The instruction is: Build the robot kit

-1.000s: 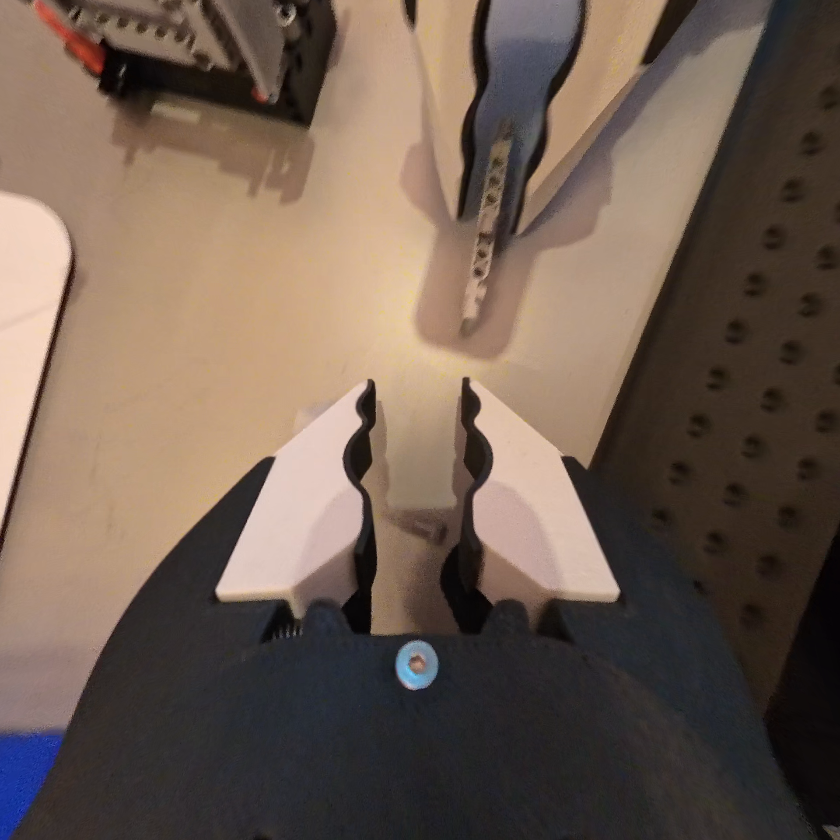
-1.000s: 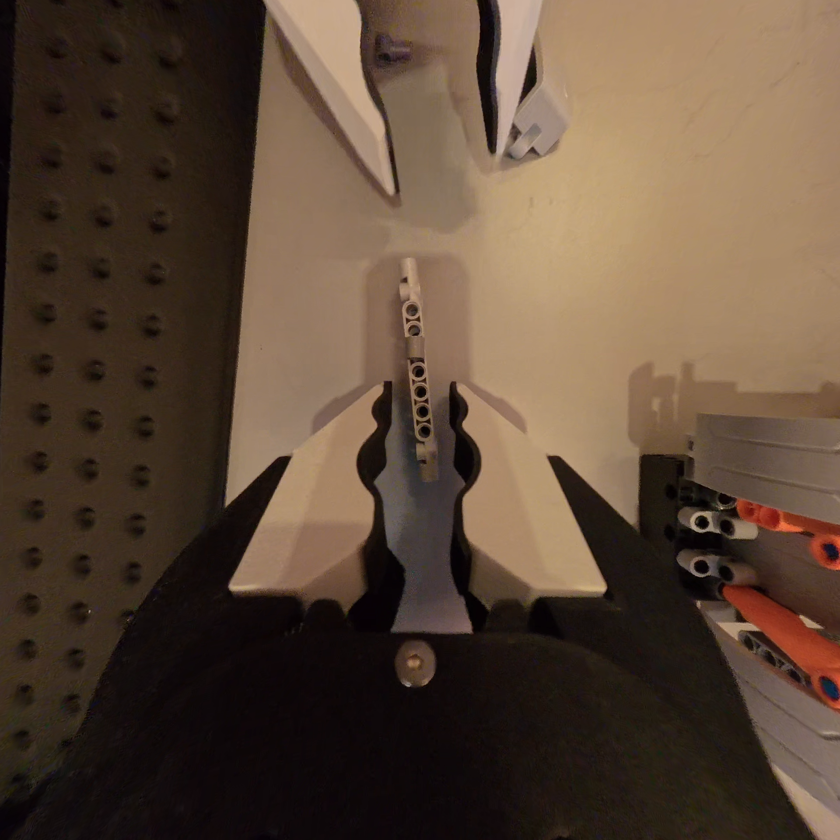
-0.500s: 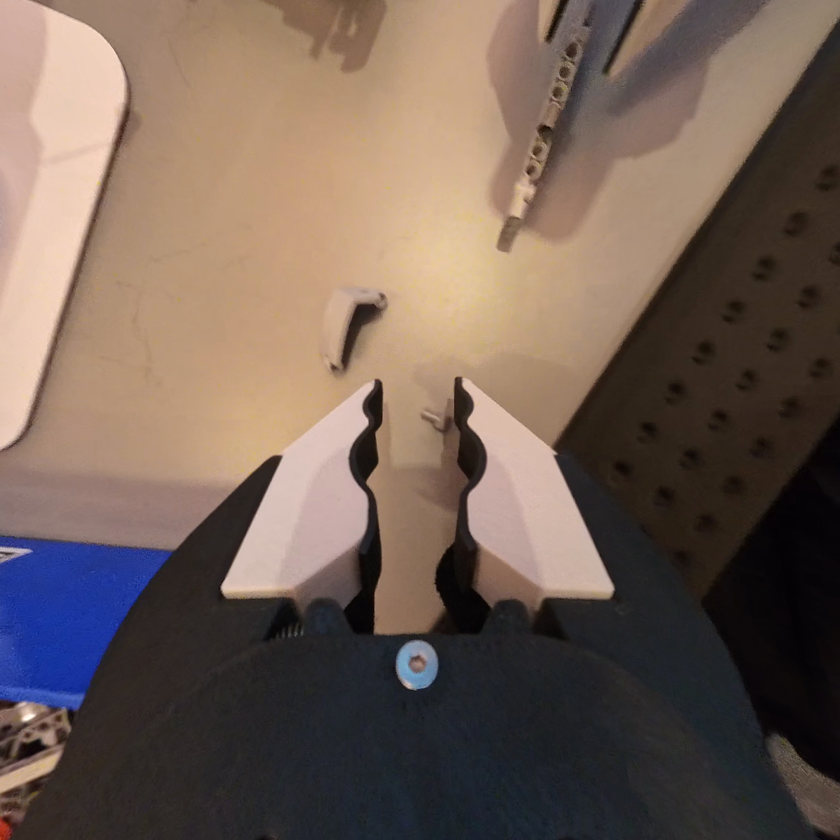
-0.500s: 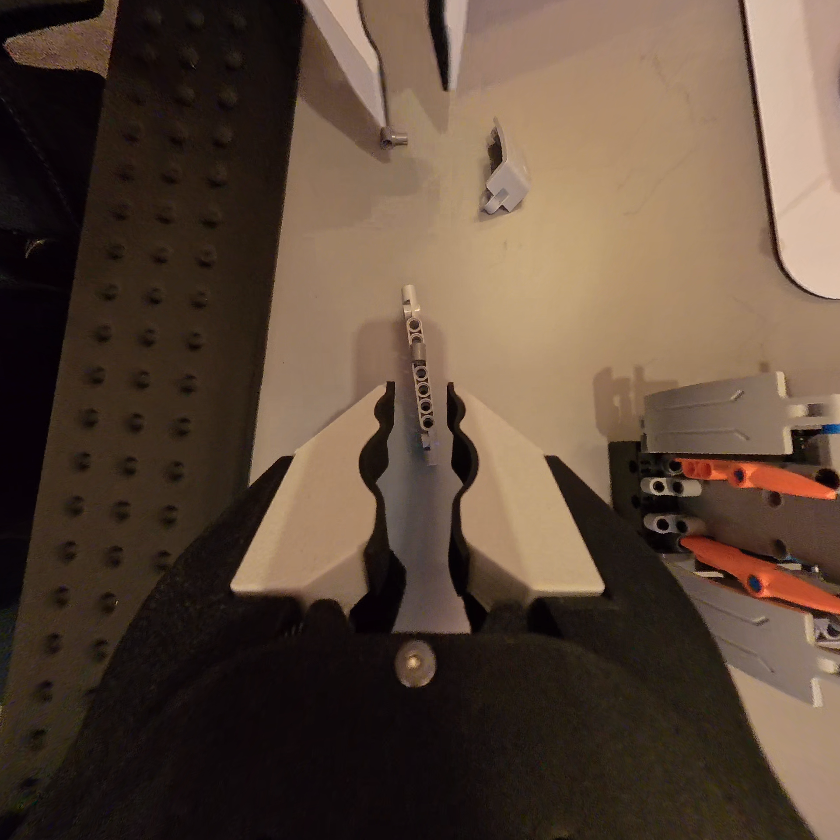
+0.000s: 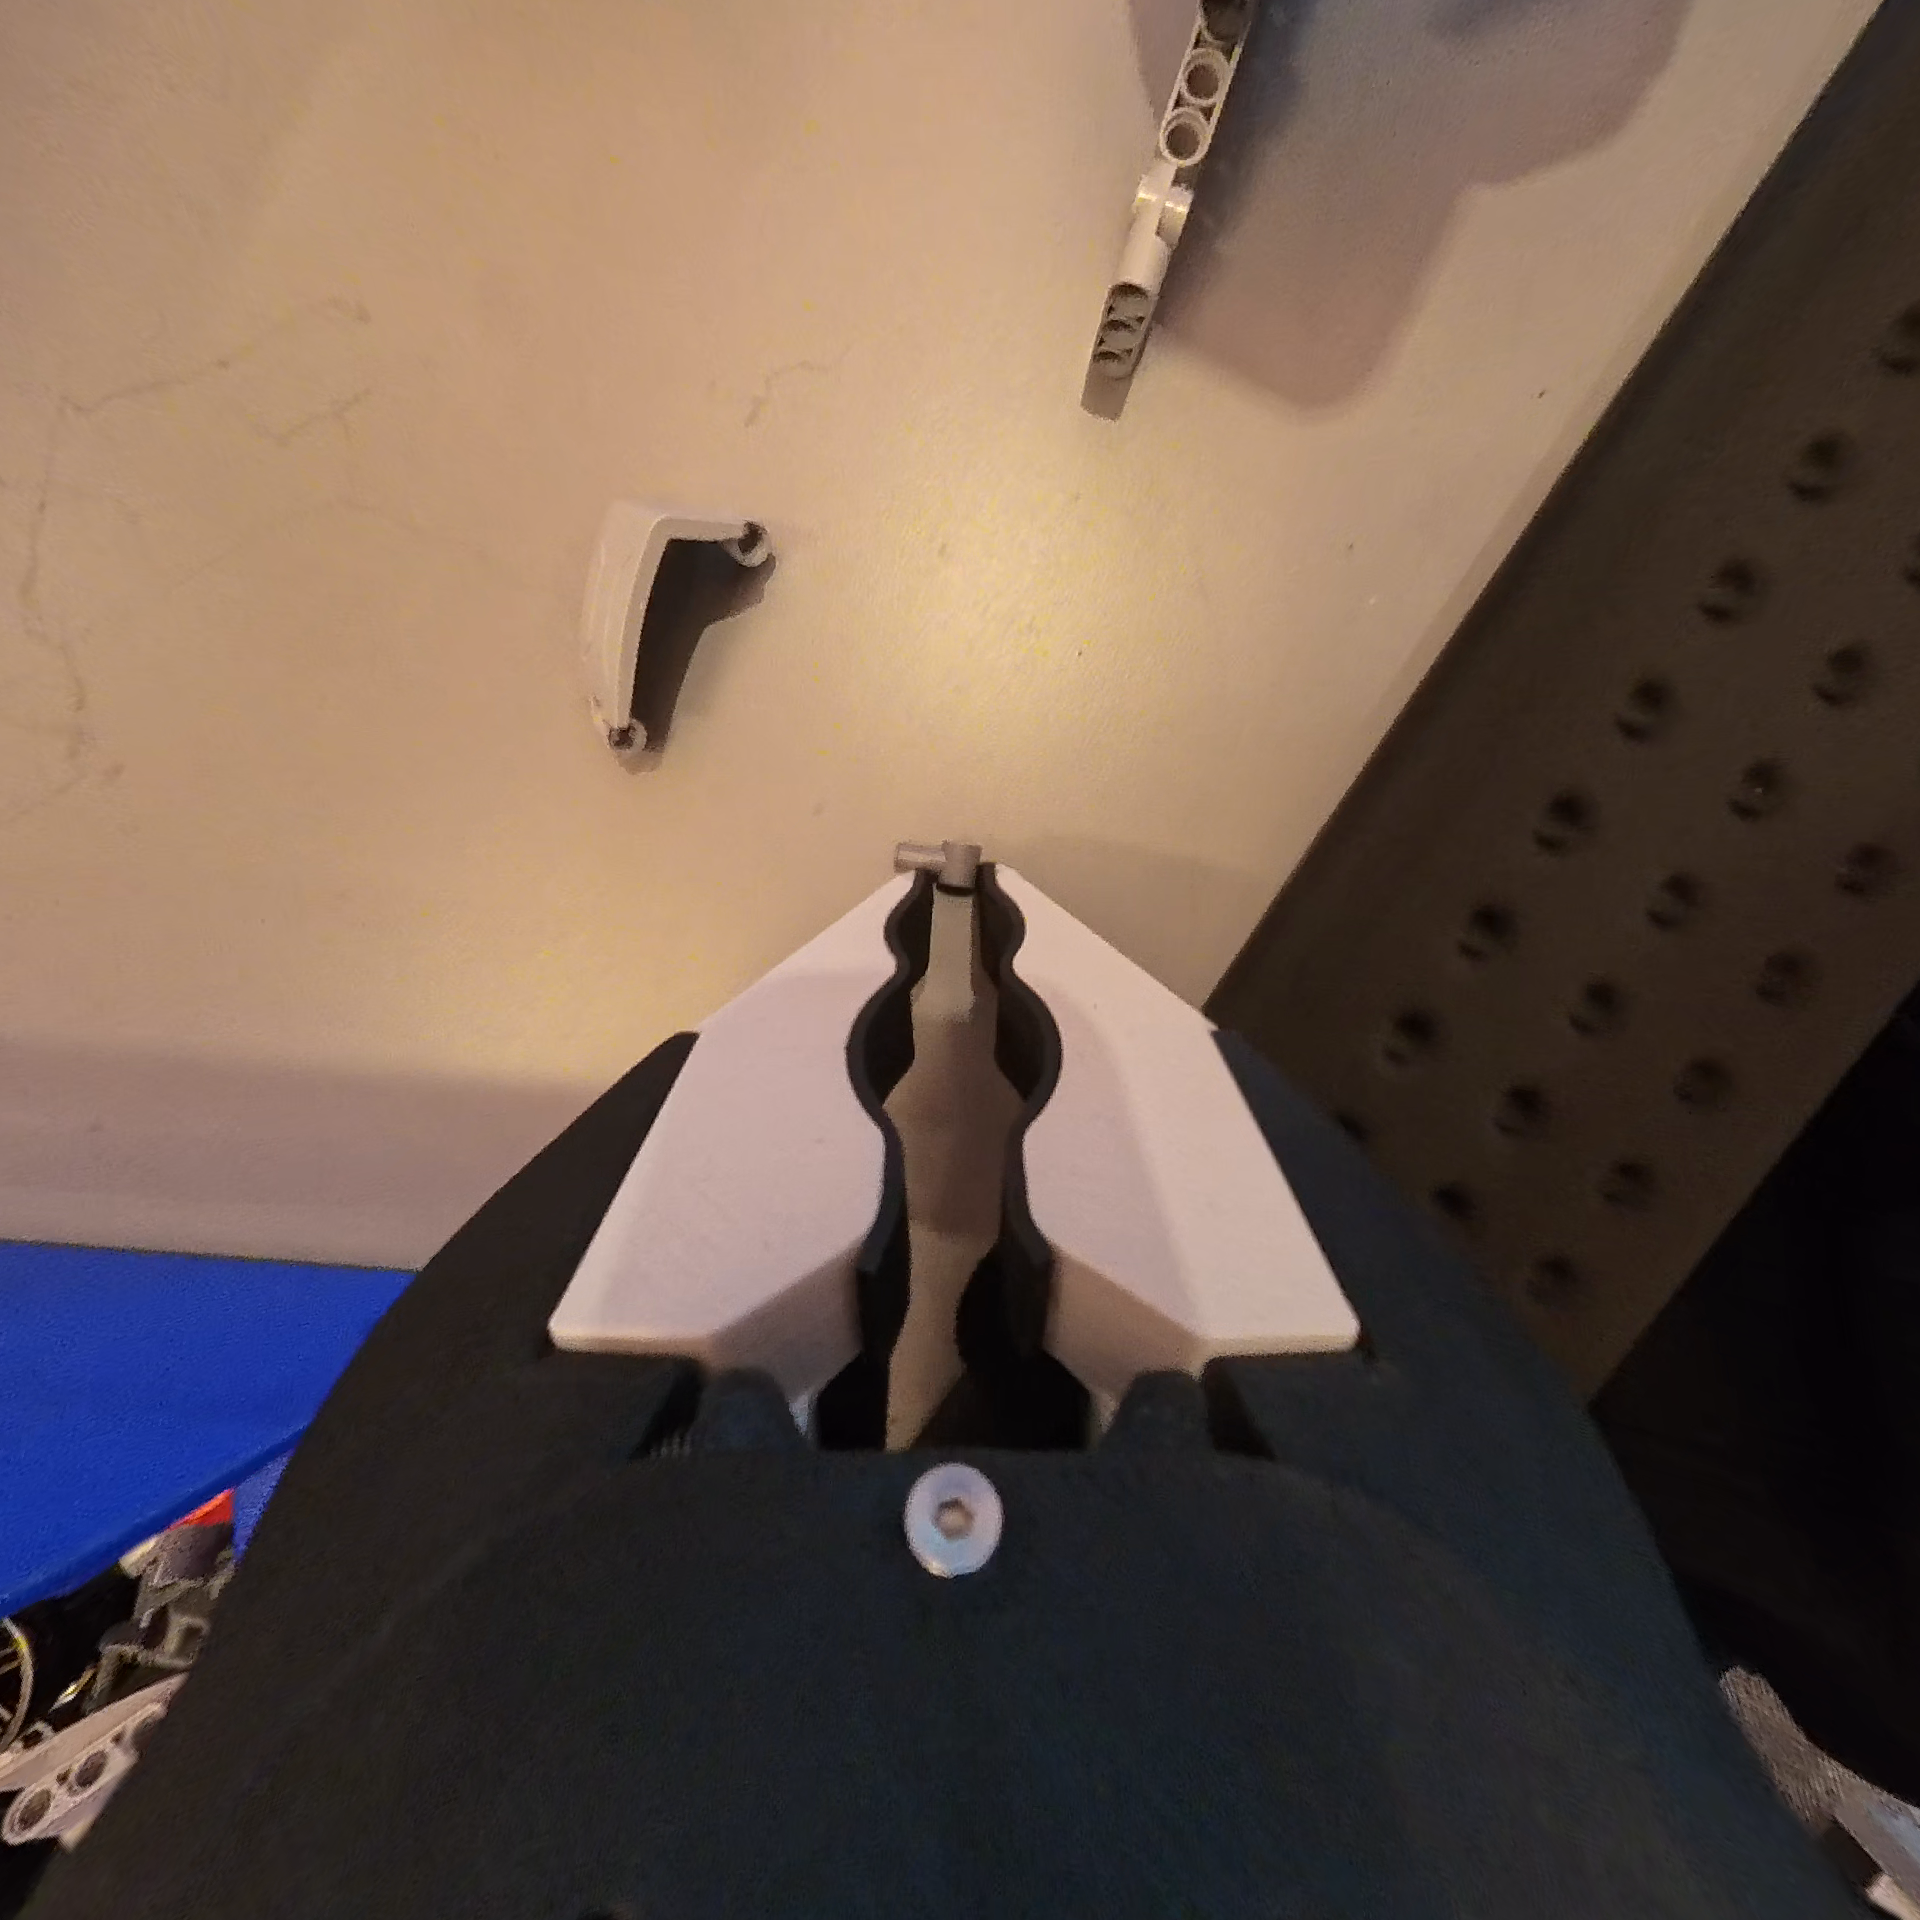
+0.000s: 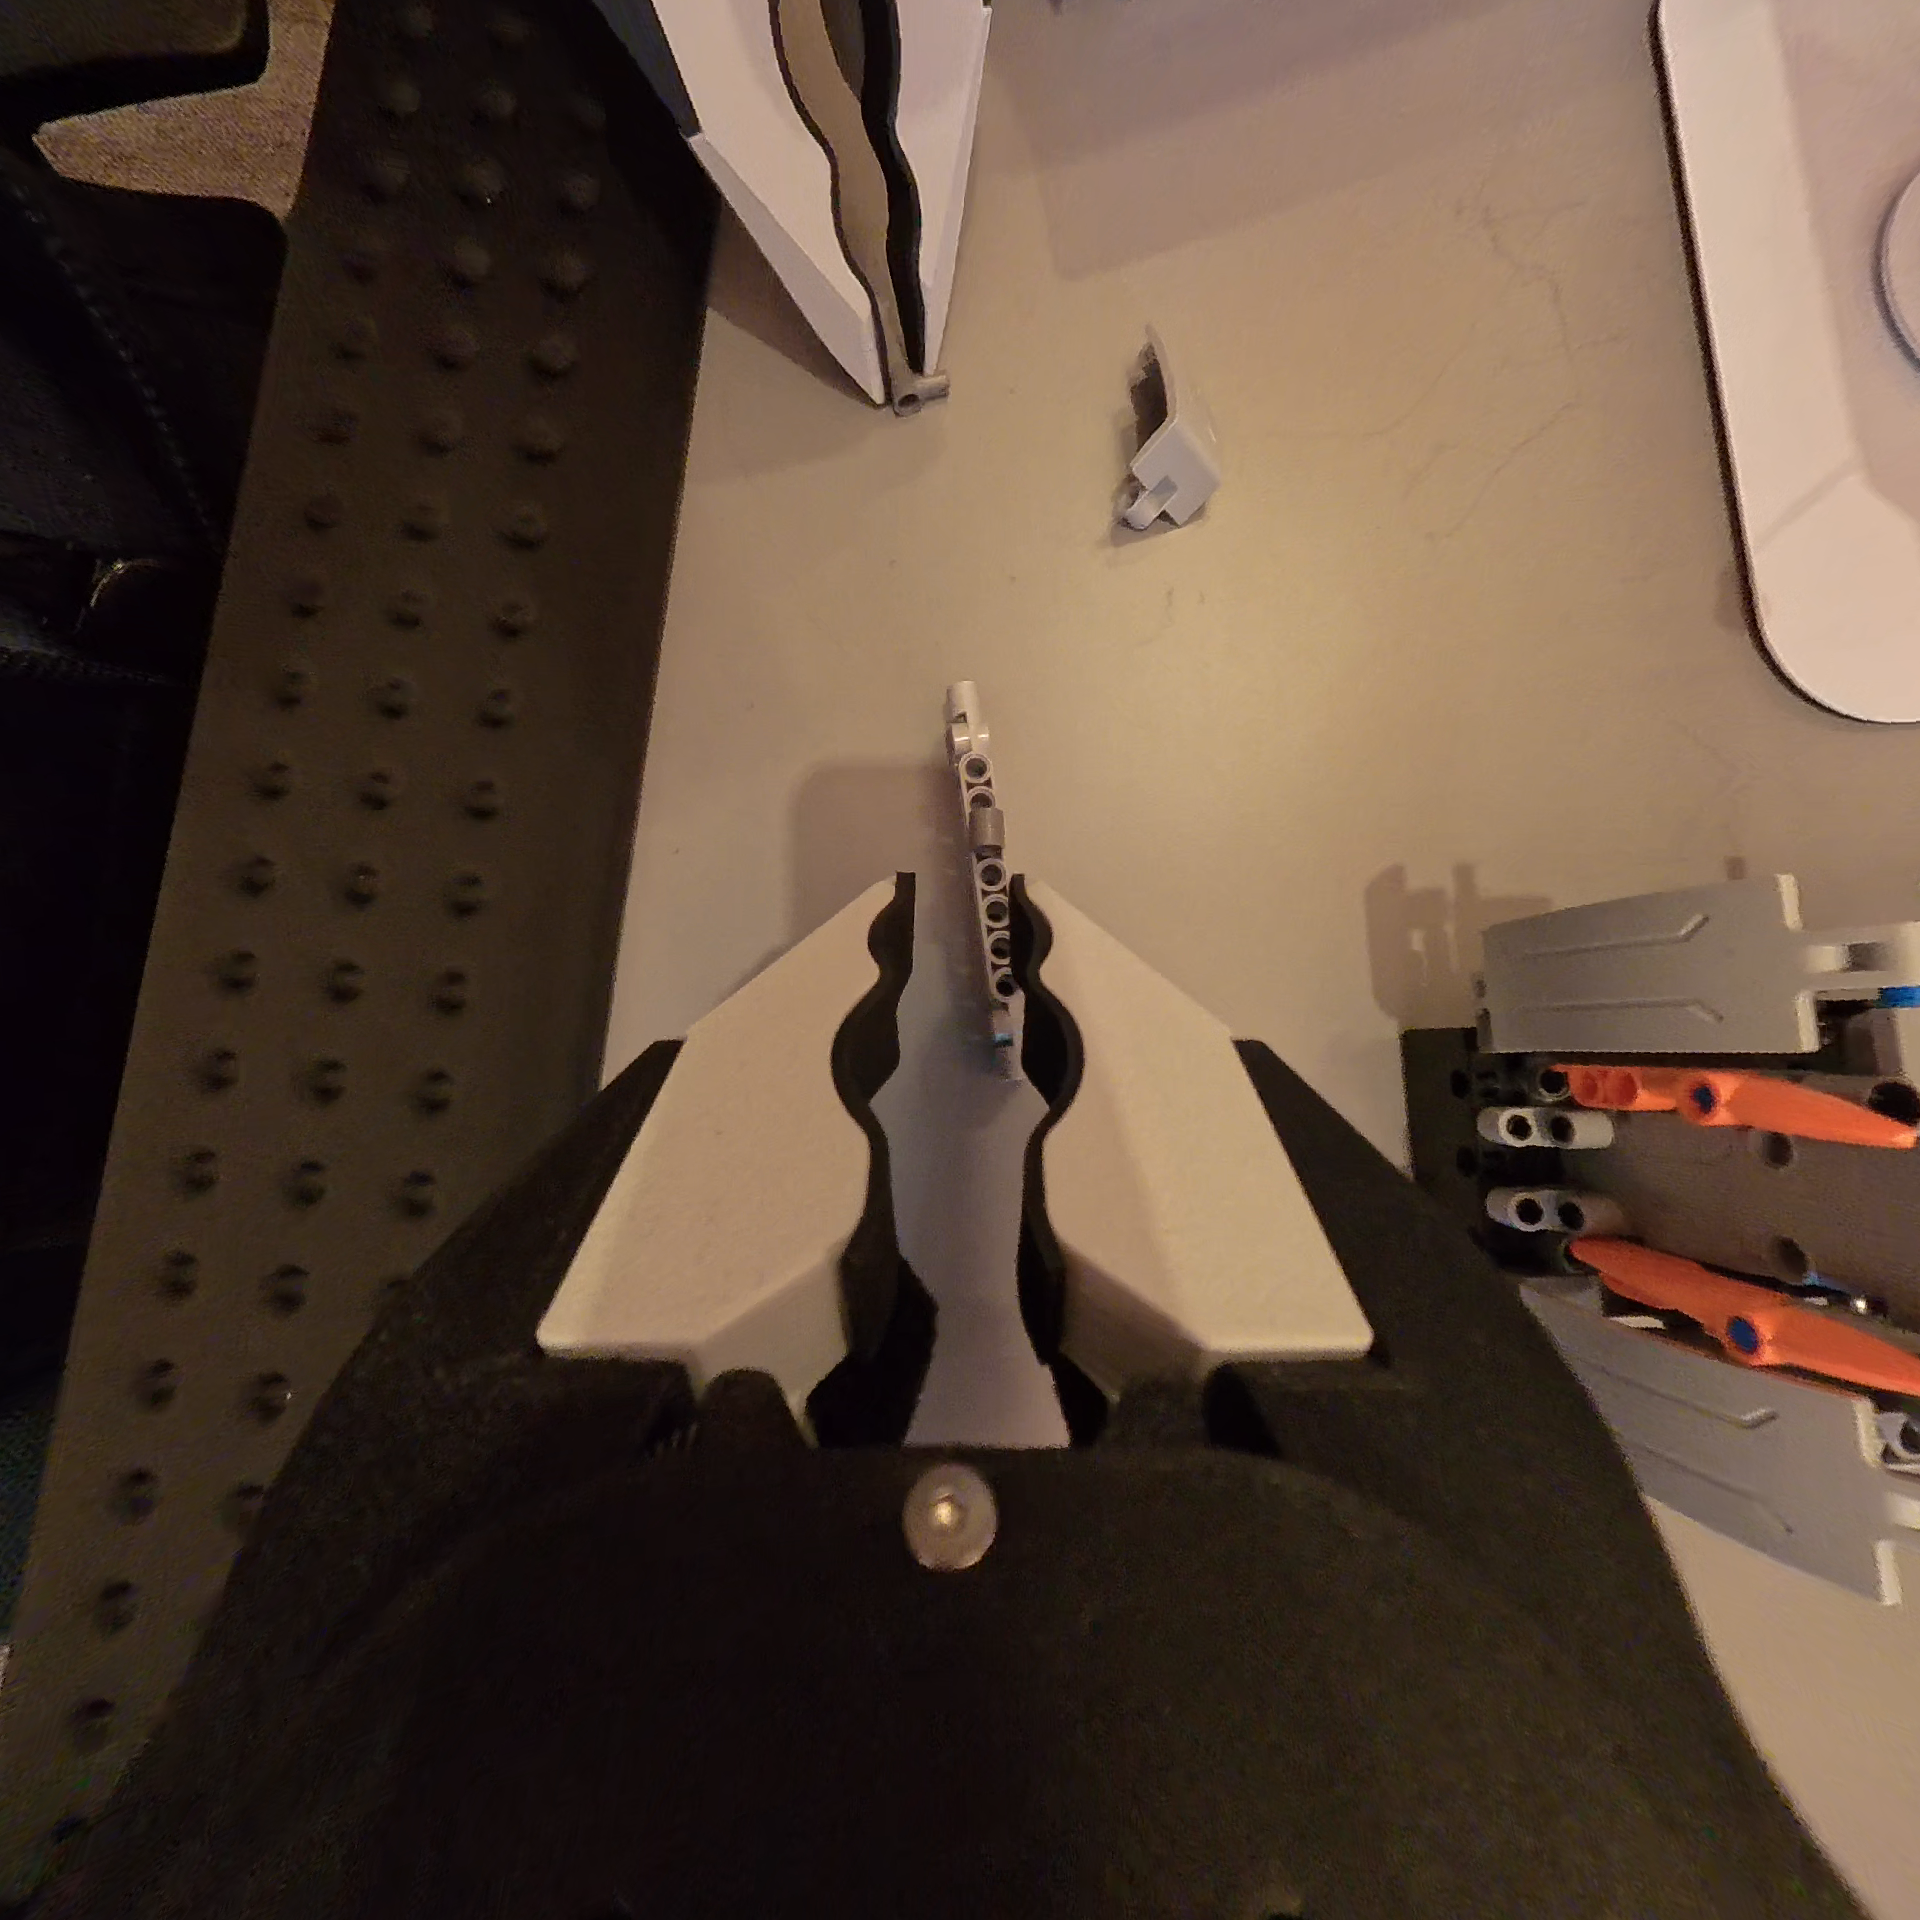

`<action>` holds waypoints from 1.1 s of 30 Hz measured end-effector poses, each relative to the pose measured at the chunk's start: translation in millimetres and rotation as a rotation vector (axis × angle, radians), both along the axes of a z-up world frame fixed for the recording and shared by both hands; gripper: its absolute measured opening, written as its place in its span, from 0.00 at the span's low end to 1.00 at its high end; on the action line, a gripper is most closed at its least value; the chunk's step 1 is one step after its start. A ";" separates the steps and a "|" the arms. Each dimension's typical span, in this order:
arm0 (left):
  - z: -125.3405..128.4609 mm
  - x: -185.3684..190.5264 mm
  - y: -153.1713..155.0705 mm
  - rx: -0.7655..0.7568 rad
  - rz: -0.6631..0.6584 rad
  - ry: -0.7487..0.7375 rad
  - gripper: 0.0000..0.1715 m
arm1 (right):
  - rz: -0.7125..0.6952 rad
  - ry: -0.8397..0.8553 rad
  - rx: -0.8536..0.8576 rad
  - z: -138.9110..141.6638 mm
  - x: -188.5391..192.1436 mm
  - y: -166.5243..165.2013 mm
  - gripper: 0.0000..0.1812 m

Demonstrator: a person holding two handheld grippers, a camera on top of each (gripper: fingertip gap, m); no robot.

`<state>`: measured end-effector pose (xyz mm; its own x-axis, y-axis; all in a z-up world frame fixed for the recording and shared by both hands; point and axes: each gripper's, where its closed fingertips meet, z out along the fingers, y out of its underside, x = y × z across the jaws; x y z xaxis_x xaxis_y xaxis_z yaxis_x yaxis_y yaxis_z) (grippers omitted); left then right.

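1. A tiny grey pin (image 5: 938,860) is pinched at the very tip of the left gripper (image 5: 951,883). The fingers are squeezed almost fully together on it. Only a small bit of the pin is held, so it could be popped out sideways if the squeeze is changed.

2. A long grey beam with holes (image 6: 989,904) is held in the right gripper (image 6: 961,914), above the beige table (image 6: 1351,675). The beam is pressed against the right finger, and a gap is seen on its left side. It cannot be told for sure how tightly the beam is held. It could be tipped or dropped if it is bumped.

3. A small curved grey piece (image 5: 644,623) is left lying on the table, near the pin. It could be knocked away if the left gripper is swung low.

4. A grey and orange brick model (image 6: 1704,1195) is seen just beside the right gripper. It could be hit if that gripper is moved to the right.

5. A dark bumpy mat (image 6: 364,831) is laid along the table edge. A dropped pin could be lost among its bumps.
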<state>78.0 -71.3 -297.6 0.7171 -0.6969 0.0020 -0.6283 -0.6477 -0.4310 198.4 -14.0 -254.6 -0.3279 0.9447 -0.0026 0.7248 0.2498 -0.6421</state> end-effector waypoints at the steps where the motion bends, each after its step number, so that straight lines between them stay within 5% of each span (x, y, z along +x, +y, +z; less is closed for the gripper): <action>1: 0.1 0.7 0.5 0.005 0.006 -0.004 0.04 | 0.000 0.000 -0.002 -0.3 0.2 -0.8 0.08; 10: 12.8 35.6 -3.2 0.015 -0.041 -0.156 0.15 | -0.014 0.021 -0.006 4.3 2.6 -10.4 0.09; 16: 10.2 31.9 -1.3 0.002 -0.171 -0.108 0.12 | -0.036 0.031 -0.014 3.9 6.7 -12.8 0.08; 22: 2.3 53.7 -7.3 -0.041 -0.166 -0.146 0.04 | -0.049 0.041 -0.026 2.4 9.9 -18.0 0.08; 28: 17.0 69.4 -16.0 0.001 -0.228 -0.212 0.07 | -0.053 0.045 -0.038 2.0 10.7 -19.0 0.07; 33: 18.2 62.0 -7.4 0.077 -0.352 -0.127 0.11 | -0.047 0.045 -0.042 1.1 10.9 -22.9 0.07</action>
<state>140.0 -78.7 -279.5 0.4313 -0.9021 0.0137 -0.7449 -0.3647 -0.5587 209.3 -36.8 -253.4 -0.2843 0.9583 -0.0291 0.7048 0.1883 -0.6839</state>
